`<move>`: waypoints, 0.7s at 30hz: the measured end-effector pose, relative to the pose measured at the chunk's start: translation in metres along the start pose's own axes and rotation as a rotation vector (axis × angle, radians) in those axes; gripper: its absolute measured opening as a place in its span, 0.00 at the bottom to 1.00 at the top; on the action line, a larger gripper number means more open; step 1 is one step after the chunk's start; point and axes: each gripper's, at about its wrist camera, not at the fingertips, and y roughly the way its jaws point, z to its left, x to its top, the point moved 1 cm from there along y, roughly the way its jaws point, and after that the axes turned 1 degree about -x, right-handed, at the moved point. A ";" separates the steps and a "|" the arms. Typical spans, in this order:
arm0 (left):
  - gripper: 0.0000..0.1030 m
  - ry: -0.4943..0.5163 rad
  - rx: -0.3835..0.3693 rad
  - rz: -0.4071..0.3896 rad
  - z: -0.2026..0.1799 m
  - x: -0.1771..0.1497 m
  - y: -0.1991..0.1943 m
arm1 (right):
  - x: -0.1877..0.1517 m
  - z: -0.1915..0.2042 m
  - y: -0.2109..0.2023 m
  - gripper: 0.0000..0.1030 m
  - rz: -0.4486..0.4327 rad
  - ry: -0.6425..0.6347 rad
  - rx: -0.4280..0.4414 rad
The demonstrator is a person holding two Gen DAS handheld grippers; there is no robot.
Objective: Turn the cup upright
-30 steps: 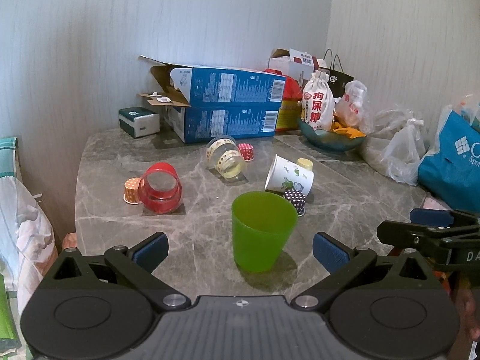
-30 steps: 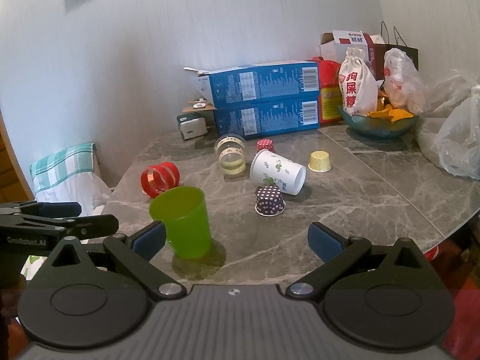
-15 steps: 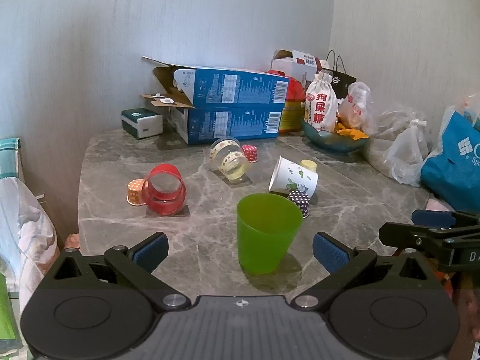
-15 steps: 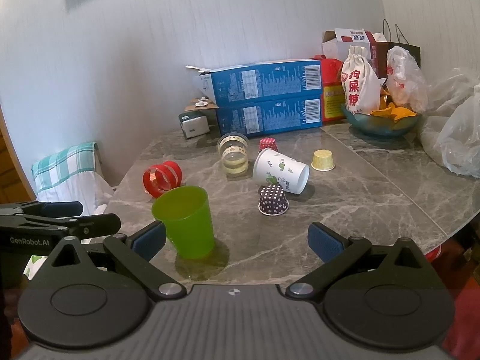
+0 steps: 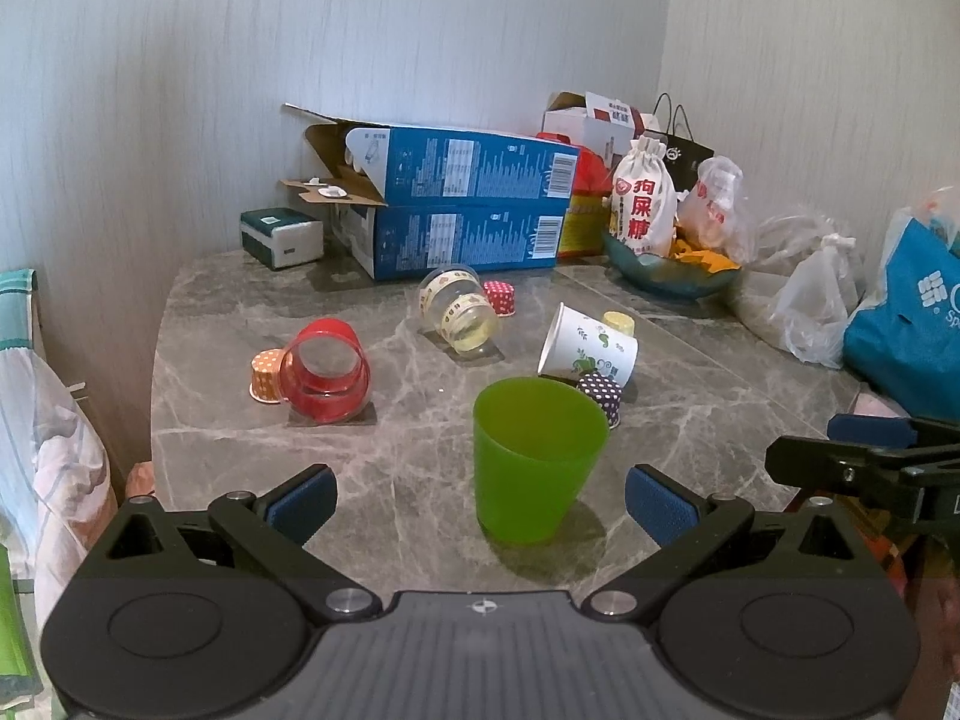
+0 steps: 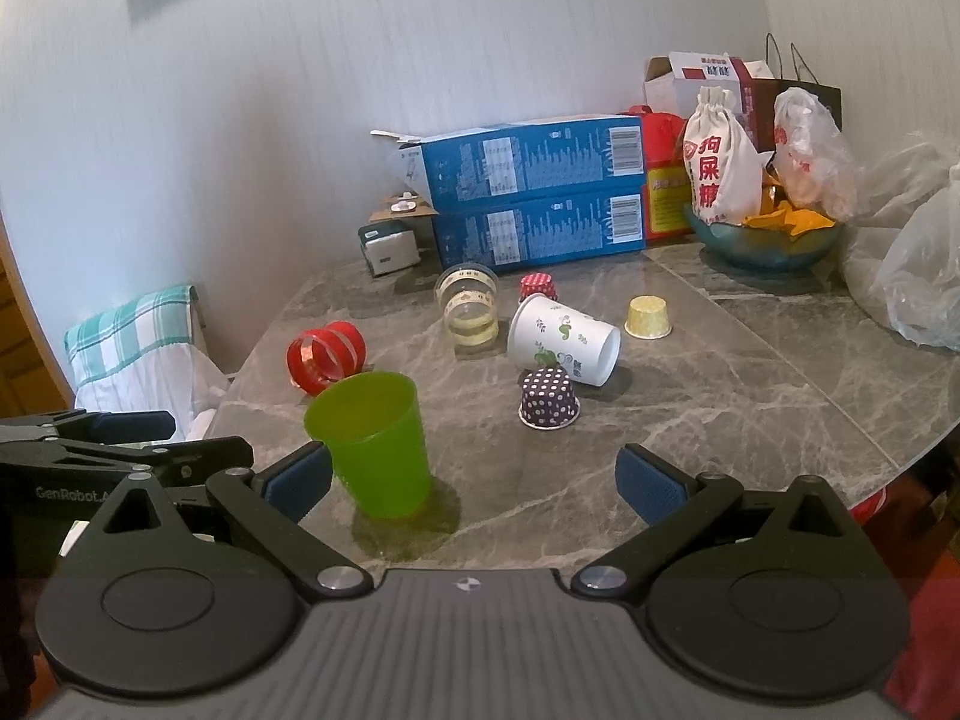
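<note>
Green cup (image 5: 536, 456) (upright) between left fingers (image 5: 303, 503)

Green cup (image 5: 536, 456) upright, seemingly empty

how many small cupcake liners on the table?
4: orange liner beside the red cup; red liner behind the paper cup; yellow liner to its right; purple liner in front. More may be hidden.

Soft, even daylight, faint shadows, sharp focus, strong fisheye bending and dark corners.
</note>
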 end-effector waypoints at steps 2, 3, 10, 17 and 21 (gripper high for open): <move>1.00 0.000 0.001 0.002 0.000 0.000 0.000 | 0.000 0.000 0.001 0.99 0.003 0.001 0.001; 1.00 0.001 0.001 0.003 0.000 0.000 0.001 | 0.000 -0.001 0.001 0.99 0.003 0.002 0.002; 1.00 0.001 0.000 0.005 0.000 -0.001 0.002 | 0.000 -0.001 0.000 0.99 0.003 0.006 0.004; 1.00 0.001 0.000 0.006 -0.001 -0.001 0.002 | 0.000 -0.001 0.001 0.99 0.005 0.009 0.005; 1.00 0.001 0.000 0.005 -0.001 -0.001 0.002 | -0.001 -0.001 0.002 0.99 0.008 0.011 0.005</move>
